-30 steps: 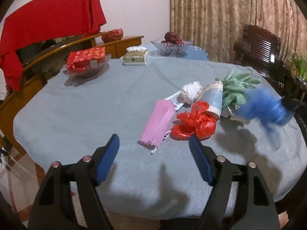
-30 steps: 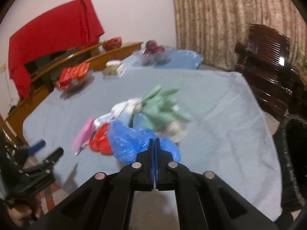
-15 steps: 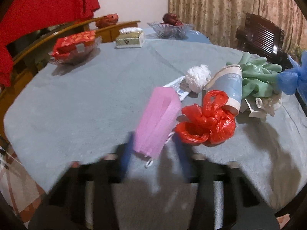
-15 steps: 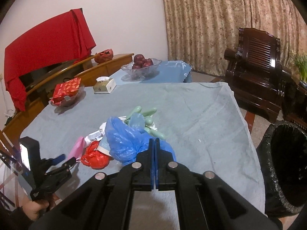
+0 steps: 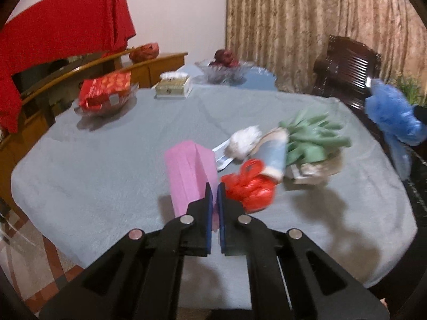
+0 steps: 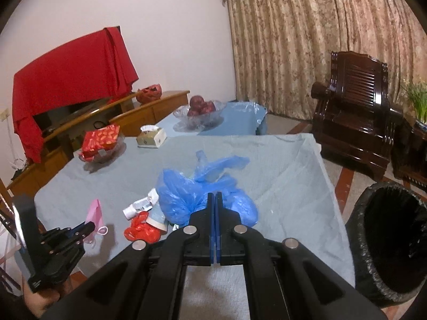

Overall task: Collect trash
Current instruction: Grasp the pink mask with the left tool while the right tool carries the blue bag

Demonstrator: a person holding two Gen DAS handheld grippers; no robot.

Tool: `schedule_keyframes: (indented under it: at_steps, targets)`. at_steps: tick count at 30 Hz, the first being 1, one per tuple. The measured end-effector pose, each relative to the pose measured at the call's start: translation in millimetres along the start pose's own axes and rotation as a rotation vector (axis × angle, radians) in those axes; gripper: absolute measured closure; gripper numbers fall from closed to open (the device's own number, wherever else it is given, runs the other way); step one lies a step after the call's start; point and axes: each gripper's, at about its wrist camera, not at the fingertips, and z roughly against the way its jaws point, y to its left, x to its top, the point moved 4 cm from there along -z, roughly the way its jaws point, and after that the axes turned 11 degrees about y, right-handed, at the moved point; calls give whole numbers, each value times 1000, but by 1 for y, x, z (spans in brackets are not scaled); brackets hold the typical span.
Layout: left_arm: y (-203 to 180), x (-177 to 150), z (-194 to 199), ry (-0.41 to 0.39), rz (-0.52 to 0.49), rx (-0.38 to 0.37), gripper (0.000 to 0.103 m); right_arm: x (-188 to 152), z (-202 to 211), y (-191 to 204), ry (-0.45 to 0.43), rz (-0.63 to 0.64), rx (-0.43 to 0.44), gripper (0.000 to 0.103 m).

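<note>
Left wrist view, hand pose: left gripper [image 5: 213, 194] reaches in from the bottom centre, tilted down toward the table [image 5: 106, 176]; in the right wrist view it sits at the lower left [image 6: 89, 226], with part of a hand [image 6: 40, 298] under it.
Right wrist view, hand pose: right gripper [image 6: 214, 202] comes in from the bottom centre, angled down over the table's near right part.
Pink mask [image 5: 189, 176]: flat pleated sheet, standing up off the cloth just left of centre; in the right wrist view its ear loop [image 6: 102, 230] hangs below it.
Blue bag [image 6: 202, 194]: crumpled thin plastic, bunched at the frame centre; in the left wrist view it hangs at the right edge [image 5: 392, 117], clear of the table.
Left tool: jaws have just been closing and are now clamped on the mask's lower edge.
Right tool: jaws pressed together, pinching the blue bag.
Other trash: red bag [image 5: 250, 189] just right of the mask, then a white wad [image 5: 245, 140], a paper cup [image 5: 275, 154] lying on its side and green gloves [image 5: 312, 141], all close together right of centre.
Bin [image 6: 373, 240]: black-lined, open, lower right of the right wrist view, beside the table.
Far table: tissue box [image 5: 173, 86], red packet in a glass dish [image 5: 105, 92], fruit bowl [image 5: 224, 64].
</note>
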Motion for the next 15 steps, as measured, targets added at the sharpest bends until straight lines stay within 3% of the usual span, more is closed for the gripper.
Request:
schedule_keyframes:
  at_steps: [6,15]
  targets:
    - [-38,7,40,-53,-49,-53,99,2,22,-7,-27,-4,-1,102]
    - [-92,16,77,-72,-96,-108,100,0,55,-42,-50,-38,-31,102]
